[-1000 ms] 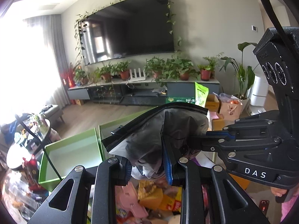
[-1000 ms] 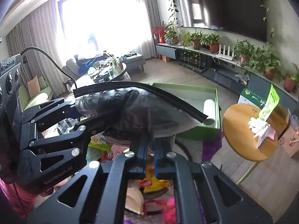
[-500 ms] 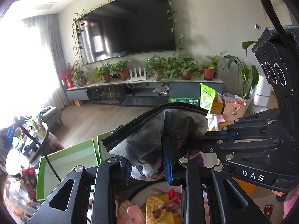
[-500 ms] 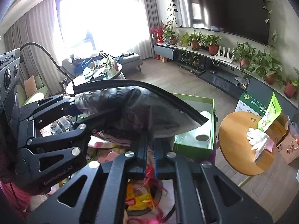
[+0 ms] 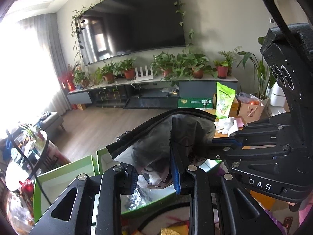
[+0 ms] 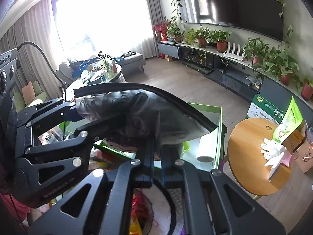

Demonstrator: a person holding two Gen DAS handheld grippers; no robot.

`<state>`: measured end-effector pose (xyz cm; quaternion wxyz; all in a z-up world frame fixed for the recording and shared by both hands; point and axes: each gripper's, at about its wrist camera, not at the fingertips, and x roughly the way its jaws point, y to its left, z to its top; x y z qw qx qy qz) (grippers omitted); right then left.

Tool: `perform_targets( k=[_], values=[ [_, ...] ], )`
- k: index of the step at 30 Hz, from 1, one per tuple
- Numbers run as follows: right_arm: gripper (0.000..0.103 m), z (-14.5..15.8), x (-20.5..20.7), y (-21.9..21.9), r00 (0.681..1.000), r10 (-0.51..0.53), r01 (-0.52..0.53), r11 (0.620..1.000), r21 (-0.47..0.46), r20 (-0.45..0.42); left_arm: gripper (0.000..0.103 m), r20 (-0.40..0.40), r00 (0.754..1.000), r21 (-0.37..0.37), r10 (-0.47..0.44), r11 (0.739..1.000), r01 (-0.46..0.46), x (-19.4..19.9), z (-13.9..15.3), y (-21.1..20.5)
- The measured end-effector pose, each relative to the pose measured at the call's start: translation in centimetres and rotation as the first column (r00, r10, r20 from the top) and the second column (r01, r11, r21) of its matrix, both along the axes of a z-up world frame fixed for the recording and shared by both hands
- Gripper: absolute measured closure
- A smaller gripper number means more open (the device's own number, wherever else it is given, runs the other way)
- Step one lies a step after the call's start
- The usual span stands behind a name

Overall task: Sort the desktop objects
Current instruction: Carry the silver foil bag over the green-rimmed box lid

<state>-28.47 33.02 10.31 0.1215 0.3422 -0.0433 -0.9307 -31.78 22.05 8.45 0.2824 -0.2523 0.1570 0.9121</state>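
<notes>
We hold one grey translucent plastic bag [image 5: 176, 137] with a black zip-strip rim between two grippers, raised above the green boxes. The left gripper [image 5: 154, 178] has its jaws part-way apart with the bag's lower fold between the blue-edged fingers; we cannot tell whether they press it. The right gripper [image 6: 157, 152] has its jaws nearly together, pinching the bag's film. In each wrist view the other gripper reaches in from the side and grips the bag's far end.

The bag fills the centre of both views and hides much of what lies beneath. Below it we count two green boxes: one open green cardboard box [image 5: 64, 174] with a pale interior, and a second green box [image 6: 220, 137] holding one white paper roll [image 6: 204, 150], cylindrical and lying on its side. Colourful snack packets [image 6: 137, 211] lie under the grippers.

To the right stands one round wooden bench [image 6: 246, 156], smooth-topped, carrying one green printed pouch [image 6: 287, 121] standing upright and white gloves [image 6: 273, 149] beside it. A wall television [image 5: 133, 21] hangs above a low cabinet lined with potted plants [image 5: 187, 64].
</notes>
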Motion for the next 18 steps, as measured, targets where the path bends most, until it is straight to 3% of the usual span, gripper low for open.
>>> perform_targets(
  k=[18],
  values=[
    [0.096, -3.5, -5.2, 1.4, 0.998, -0.006, 0.007, 1.000, -0.015, 0.060, 0.075, 0.056, 0.998, -0.056, 0.011, 0.998, -0.008, -5.1, -3.0, 2.6]
  ],
)
